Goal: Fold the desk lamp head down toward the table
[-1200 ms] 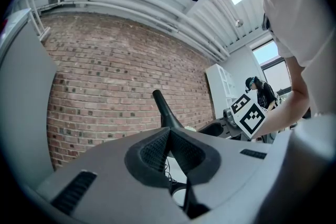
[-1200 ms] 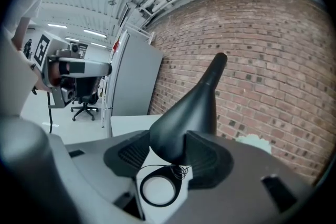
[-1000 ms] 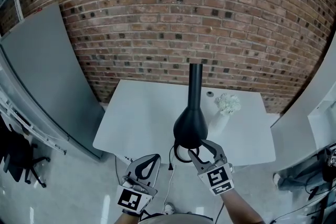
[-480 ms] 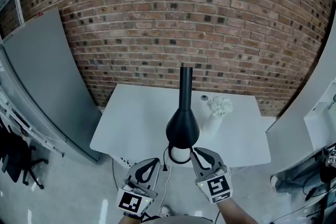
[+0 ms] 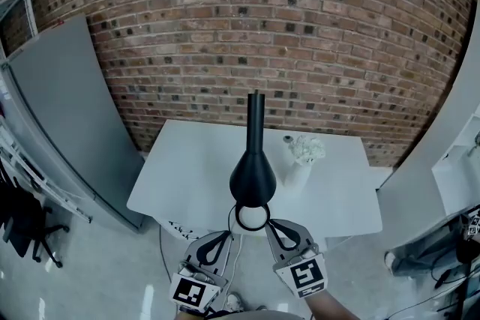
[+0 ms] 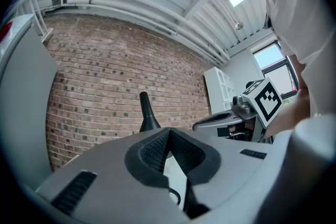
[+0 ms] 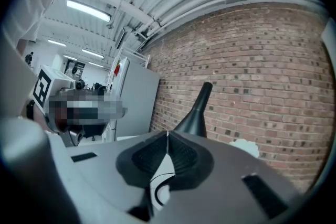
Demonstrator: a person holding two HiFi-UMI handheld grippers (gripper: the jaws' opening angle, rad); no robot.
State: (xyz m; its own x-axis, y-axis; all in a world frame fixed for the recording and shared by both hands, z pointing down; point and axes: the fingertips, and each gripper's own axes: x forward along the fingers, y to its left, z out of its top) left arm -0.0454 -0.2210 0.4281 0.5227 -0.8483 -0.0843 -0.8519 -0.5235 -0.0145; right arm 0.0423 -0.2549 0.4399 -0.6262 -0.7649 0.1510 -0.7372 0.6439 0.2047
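Brick wall (image 5: 300, 26) fills the background, and a white table (image 5: 187, 176) stands against it. At the table's near edge, the right claw (image 5: 268, 223) has just been closing. Its jaws now meet at the tips with nothing between them, and only a dark cord (image 7: 157, 184) shows through the gap lower down. The left claw (image 5: 226, 234) is likewise pinched together at the tips and empty. The two sit side by side, a little apart, pointing toward the wall.

The black lamp head (image 5: 253, 177) lies just ahead of the claws and between them. It is a cone with its wide end toward the person, and its round rim circles a pale bulb (image 5: 253, 217). The right claw's tips are just beside the rim's right side; whether they touch it cannot be told. The left claw's tips are near the rim's lower left, apart from it. From the head the thin neck (image 5: 256, 120) runs away toward the wall. In both claw views it rises above the closed jaws, slightly tilted.

Right of the lamp, a white vase (image 5: 297, 174) with white flowers (image 5: 306, 150) stands on the table, close to the head but clear of the claws. A grey panel (image 5: 67, 101) leans at the table's left, and a white panel (image 5: 450, 139) stands at its right.
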